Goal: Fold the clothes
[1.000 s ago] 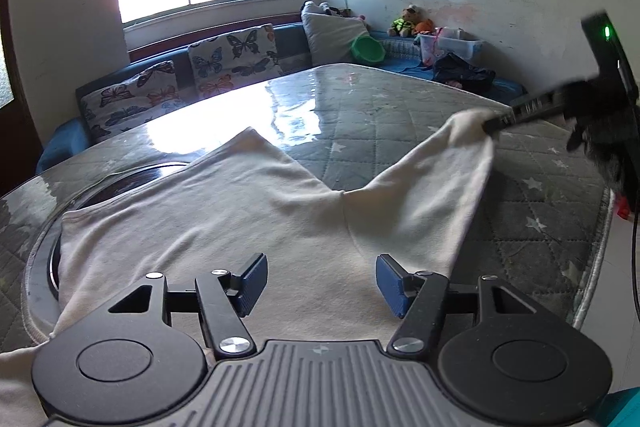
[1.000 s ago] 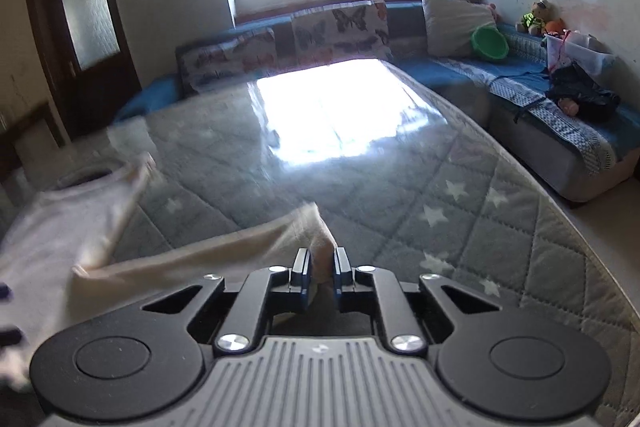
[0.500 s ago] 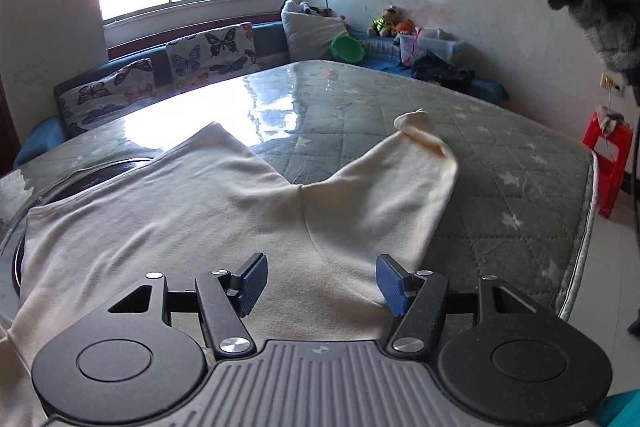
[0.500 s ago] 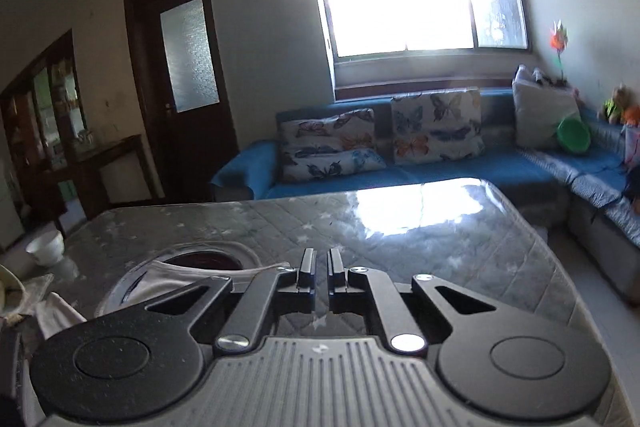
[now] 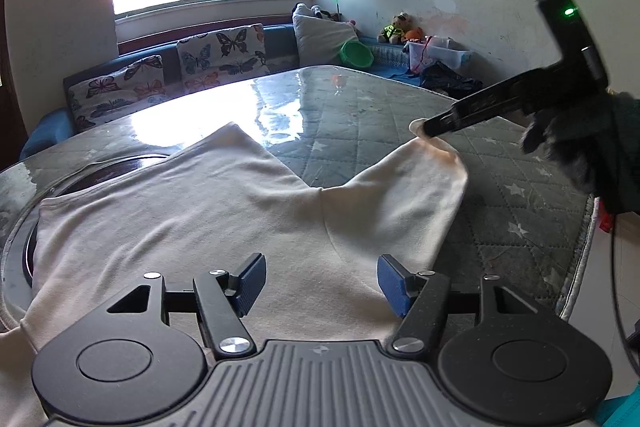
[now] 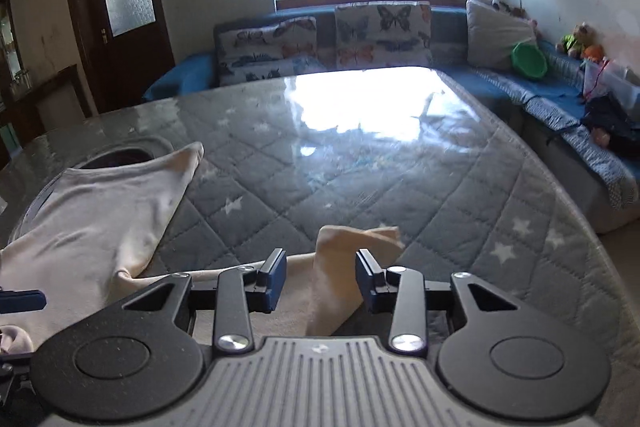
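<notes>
Quilted star-print worktop covered by cream garment. Left hand-held gripper spread wide above it. Right hand-held gripper parted around sleeve end, not clamped.

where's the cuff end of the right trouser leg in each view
Left wrist view: the cuff end is right of centre on the mattress, at the tip of the right gripper.
Right wrist view: the cuff end is low centre, between that gripper's open fingers.
Shared landmark: the green bowl on the sofa.
</notes>
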Tool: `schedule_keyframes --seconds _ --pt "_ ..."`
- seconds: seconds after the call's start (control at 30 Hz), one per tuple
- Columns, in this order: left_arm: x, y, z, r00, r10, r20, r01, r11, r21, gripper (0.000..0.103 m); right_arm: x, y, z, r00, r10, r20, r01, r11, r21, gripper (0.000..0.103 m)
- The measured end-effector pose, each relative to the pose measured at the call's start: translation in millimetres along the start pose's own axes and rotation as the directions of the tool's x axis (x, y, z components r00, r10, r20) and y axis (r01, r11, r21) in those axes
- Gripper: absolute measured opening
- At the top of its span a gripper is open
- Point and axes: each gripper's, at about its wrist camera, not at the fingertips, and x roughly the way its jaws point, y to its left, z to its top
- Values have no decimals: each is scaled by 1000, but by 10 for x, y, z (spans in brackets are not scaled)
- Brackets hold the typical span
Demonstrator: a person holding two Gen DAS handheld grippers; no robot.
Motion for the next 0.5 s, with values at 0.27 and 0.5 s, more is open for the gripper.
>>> schedule_keyframes --seconds 0.27,0.5 --pt "-24 12 5 1000 18 -3 -18 1000 -7 67 249 -11 -116 997 -81 1 81 997 -15 10" --pt "-37 47 -14 1000 26 0 -26 1000 -14 67 -254 -158 58 992 64 111 -78 989 130 4"
